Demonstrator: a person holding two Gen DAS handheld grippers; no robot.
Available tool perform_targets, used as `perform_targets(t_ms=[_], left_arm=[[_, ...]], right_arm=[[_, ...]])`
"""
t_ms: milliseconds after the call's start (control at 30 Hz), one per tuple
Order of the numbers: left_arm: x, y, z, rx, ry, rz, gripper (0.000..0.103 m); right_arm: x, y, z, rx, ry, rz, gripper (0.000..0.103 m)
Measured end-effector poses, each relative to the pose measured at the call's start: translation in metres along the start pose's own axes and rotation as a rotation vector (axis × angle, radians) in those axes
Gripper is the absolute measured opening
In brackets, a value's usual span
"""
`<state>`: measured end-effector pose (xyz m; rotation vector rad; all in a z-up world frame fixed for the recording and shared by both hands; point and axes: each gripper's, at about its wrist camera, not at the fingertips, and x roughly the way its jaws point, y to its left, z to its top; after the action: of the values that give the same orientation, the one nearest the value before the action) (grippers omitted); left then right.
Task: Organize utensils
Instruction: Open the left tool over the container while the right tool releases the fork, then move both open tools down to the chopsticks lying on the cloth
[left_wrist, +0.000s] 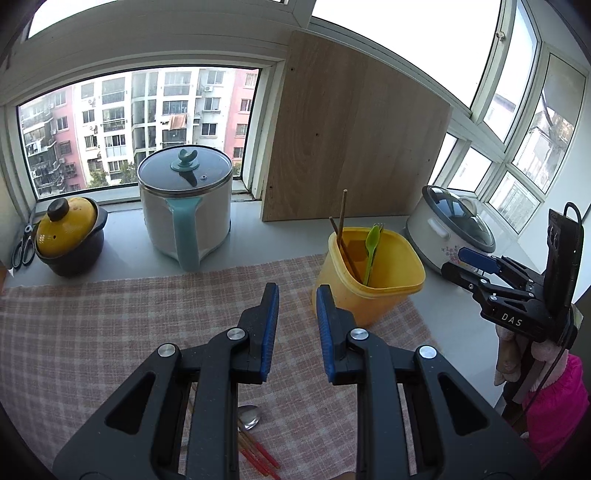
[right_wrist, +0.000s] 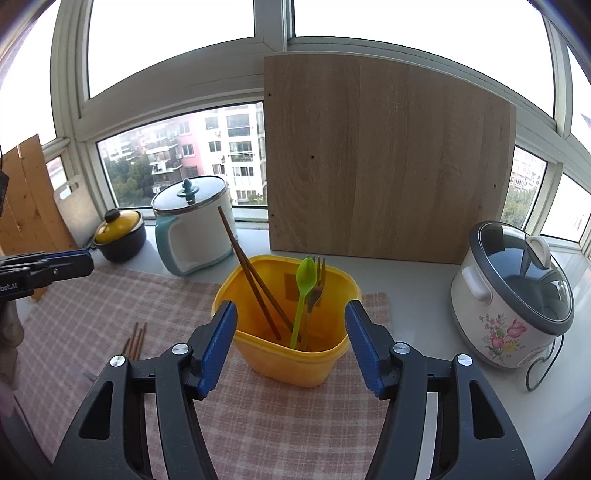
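A yellow tub (left_wrist: 373, 291) (right_wrist: 291, 362) stands on the checked cloth. It holds a pair of brown chopsticks (left_wrist: 342, 225) (right_wrist: 247, 269), a green plastic spoon (left_wrist: 371, 243) (right_wrist: 305, 284) and a metal fork (right_wrist: 319, 280). My right gripper (right_wrist: 291, 308) hovers just in front of the tub, open wide, with nothing between its pads. My left gripper (left_wrist: 297, 291) is open by a narrow gap and empty, left of the tub. Below it on the cloth lie a metal spoon (left_wrist: 249, 417) and red chopsticks (left_wrist: 258, 456). More brown chopsticks (right_wrist: 135, 339) lie at the left in the right wrist view.
A pink checked cloth (left_wrist: 110, 317) covers the counter. Behind it stand a white electric pot with a teal handle (left_wrist: 184, 210), a yellow-lidded clay pot (left_wrist: 68, 236), scissors (left_wrist: 22, 247), a leaning wooden board (left_wrist: 351, 140) and a flowered rice cooker (right_wrist: 513, 295) at the right.
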<state>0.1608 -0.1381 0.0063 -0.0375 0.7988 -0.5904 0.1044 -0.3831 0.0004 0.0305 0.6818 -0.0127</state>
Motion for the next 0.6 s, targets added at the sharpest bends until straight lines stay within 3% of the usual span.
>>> perform_targets(t_ms=[333,600], left_arm=[[-0.028,0.07,-0.05,-0.067,0.065,0.095,0.02],[-0.02,0.105,-0.089,-0.139,0.139,0.12,0.02]], right_arm=[[-0.001,0.032,-0.016,-0.023,0.03,0.085,0.06],[0.02,0.061,-0.025,-0.039,0.097,0.158,0.06]])
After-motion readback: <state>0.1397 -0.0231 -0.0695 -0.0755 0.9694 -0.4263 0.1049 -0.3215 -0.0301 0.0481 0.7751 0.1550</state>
